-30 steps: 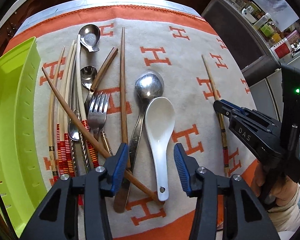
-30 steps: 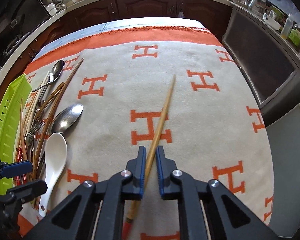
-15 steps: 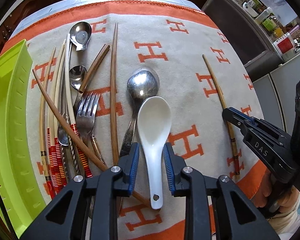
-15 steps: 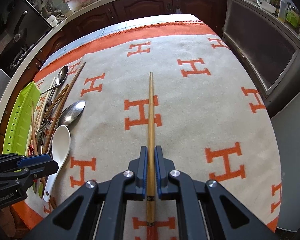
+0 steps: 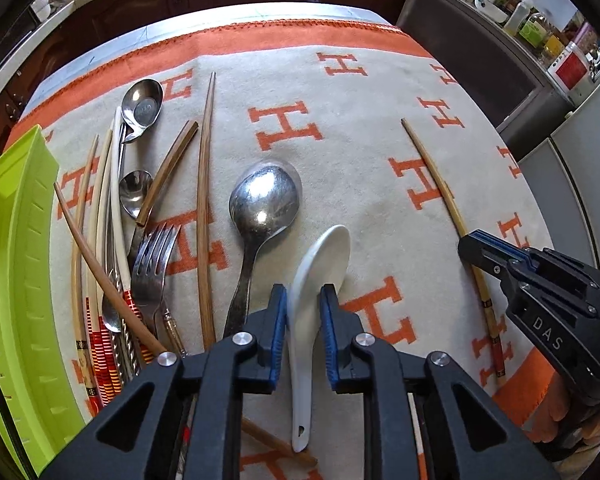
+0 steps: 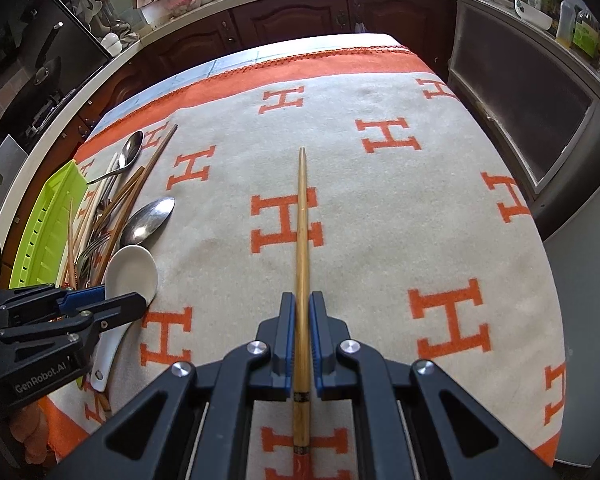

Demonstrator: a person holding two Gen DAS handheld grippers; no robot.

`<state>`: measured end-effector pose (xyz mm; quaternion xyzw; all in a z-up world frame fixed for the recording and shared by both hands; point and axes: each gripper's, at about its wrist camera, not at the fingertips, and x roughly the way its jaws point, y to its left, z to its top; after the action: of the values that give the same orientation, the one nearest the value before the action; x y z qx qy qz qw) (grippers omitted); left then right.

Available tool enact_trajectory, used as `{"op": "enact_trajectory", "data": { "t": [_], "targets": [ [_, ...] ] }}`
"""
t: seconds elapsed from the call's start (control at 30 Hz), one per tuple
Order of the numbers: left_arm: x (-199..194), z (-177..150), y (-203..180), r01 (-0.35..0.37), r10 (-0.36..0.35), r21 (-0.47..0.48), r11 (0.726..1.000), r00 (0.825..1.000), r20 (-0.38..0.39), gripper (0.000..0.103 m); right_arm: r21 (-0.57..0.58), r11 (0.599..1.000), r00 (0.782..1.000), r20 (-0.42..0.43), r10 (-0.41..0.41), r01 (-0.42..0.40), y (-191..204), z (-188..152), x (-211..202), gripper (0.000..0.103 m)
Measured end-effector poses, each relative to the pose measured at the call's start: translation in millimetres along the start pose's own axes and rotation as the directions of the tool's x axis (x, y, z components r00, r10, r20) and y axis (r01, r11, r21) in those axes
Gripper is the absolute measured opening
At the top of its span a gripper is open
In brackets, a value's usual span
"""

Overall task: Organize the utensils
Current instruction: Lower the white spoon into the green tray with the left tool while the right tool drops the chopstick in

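A white ceramic spoon (image 5: 324,256) lies on the orange-and-cream cloth, tipped onto its side. My left gripper (image 5: 303,320) has its jaws closing on the spoon's handle, and the blue pads touch both sides. The right wrist view shows that same left gripper (image 6: 112,304) at the white spoon (image 6: 130,272). My right gripper (image 6: 300,332) is shut on a bamboo chopstick (image 6: 302,220) that points straight ahead between its fingers. In the left wrist view, the right gripper (image 5: 476,248) holds the chopstick (image 5: 432,168) at the right.
A lime-green slotted tray (image 5: 16,260) runs along the cloth's left edge. Beside it lie a large metal spoon (image 5: 264,200), a fork (image 5: 152,264), two smaller spoons and several chopsticks. Dark cabinets and a counter surround the table.
The left gripper moved over the white spoon's handle and narrowed from wide open onto it, and the spoon tipped. The right gripper swung its chopstick from slanted to straight ahead.
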<state>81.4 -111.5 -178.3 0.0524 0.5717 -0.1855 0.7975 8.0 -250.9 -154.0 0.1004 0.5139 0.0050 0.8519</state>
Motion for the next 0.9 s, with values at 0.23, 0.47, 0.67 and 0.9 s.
{"op": "enact_trajectory", "data": {
  "t": [0.23, 0.47, 0.67, 0.9],
  "targets": [
    [-4, -1, 8, 0.024, -0.024, -0.04, 0.999, 1.0, 0.007, 0.007, 0.018, 1.0, 1.0, -0.005, 0.015, -0.014, -3, -2, -2, 0.007],
    [-15, -10, 21, -0.004, 0.004, -0.072, 0.997, 1.0, -0.003, 0.005, 0.057, 0.997, 0.998, -0.026, 0.061, -0.059, -5, -5, -7, 0.007],
    [-44, -25, 42, -0.011, 0.012, -0.106, 0.994, 1.0, 0.003, 0.005, 0.059, 0.986, 0.987, -0.04, 0.155, -0.153, 12, -6, -23, 0.007],
    [-122, -49, 81, -0.075, 0.09, -0.145, 0.987, 0.991, 0.103, 0.005, -0.065, 0.962, 0.964, -0.053, 0.261, -0.264, 75, 8, -48, 0.007]
  ]
}}
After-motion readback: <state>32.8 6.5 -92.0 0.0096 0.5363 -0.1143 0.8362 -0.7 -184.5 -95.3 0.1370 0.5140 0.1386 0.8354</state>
